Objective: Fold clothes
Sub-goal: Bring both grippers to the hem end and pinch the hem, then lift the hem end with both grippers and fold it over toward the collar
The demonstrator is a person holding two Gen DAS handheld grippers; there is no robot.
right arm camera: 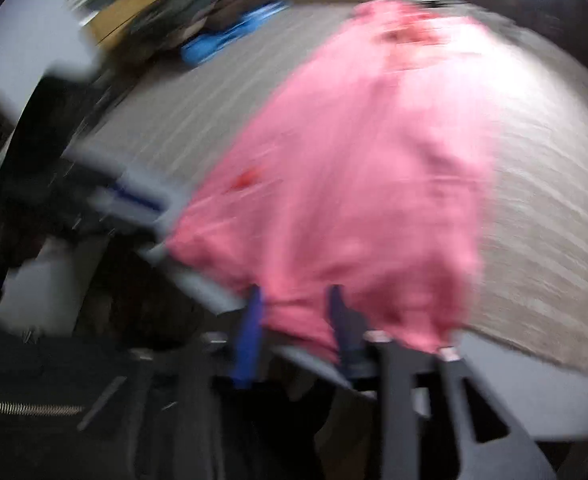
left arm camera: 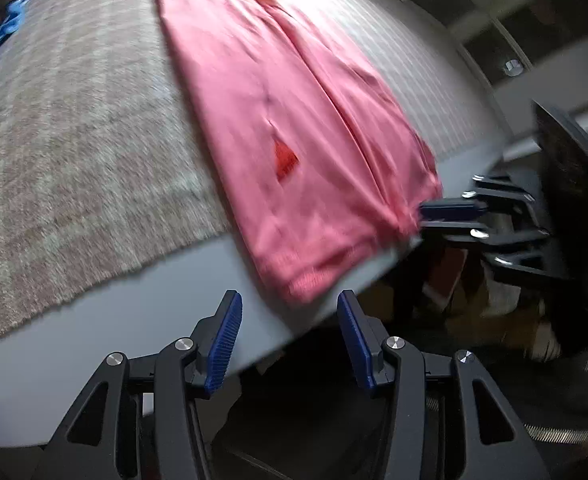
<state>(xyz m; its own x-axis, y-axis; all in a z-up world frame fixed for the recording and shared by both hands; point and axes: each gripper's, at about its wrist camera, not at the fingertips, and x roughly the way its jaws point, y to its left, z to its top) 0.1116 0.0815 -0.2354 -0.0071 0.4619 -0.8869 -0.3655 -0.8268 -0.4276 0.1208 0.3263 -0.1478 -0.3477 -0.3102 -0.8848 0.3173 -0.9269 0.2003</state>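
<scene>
Gripping hem corner: right gripper (left arm camera: 434,216) pinches pink garment (left arm camera: 294,128) at table (left arm camera: 173,292) edge | left gripper (left arm camera: 289,338) gaping wide, empty, just short of hem | garment laid lengthwise on woven mat (left arm camera: 73,140) | tip: grab other corner, keep hem taut, lift evenly.

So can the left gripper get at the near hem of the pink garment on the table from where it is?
Probably yes. The left gripper is open, right before the pink garment's hem at the table edge, nothing between.
</scene>
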